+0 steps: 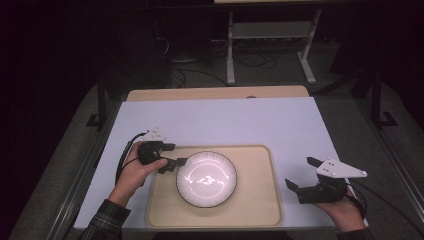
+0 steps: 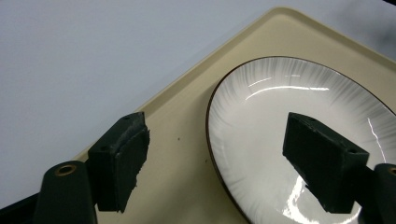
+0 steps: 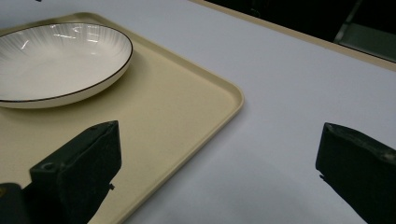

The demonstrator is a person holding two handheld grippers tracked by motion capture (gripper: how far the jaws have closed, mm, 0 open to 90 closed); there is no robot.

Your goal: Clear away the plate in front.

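The left gripper [image 1: 176,164] had its fingers [image 2: 119,163] spread wide astride the plate's [image 1: 206,178] near rim, one over the tray [image 1: 260,200], one over the bowl, touching nothing. A clean release probably meant lifting straight clear. The plate sat flat, face up, round, no long axis. The right gripper [image 1: 301,174] hung open and empty over the counter [image 1: 225,120].

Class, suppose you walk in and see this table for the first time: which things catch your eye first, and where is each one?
First comes the shiny white plate with its thin dark edge, lying left of centre on the beige tray at the near side of the table. The left gripper hangs open at the plate's left rim, one jaw over the plate and one over the tray. The right gripper is open beyond the tray's right edge.
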